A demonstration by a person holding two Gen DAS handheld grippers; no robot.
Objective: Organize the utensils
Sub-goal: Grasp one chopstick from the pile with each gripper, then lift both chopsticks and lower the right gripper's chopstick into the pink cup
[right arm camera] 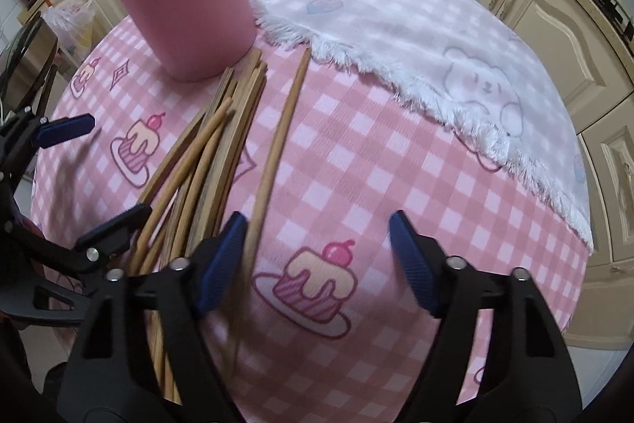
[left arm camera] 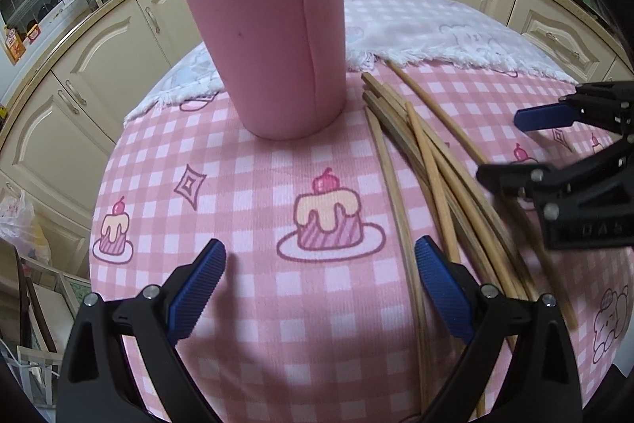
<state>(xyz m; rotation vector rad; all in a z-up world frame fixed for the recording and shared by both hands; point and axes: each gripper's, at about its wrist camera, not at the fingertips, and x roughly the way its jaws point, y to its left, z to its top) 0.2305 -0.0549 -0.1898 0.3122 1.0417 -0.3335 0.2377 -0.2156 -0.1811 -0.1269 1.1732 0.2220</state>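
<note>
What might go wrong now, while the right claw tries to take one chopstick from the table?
1. The lone wooden chopstick lies against the right claw's left pad, not centred, so closing may push it aside.
2. The loose pile of wooden chopsticks lies just beside that pad and could get caught too.
3. The tall pink holder cup already holds long utensils; a careless insertion might tip it.

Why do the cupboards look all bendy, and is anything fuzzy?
Both wrist views bend the cream cupboards because the fisheye lens curves straight lines near the edges. In the right wrist view, the lone wooden chopstick blurs near the right gripper; the tall pink cup looks sharp.
</note>
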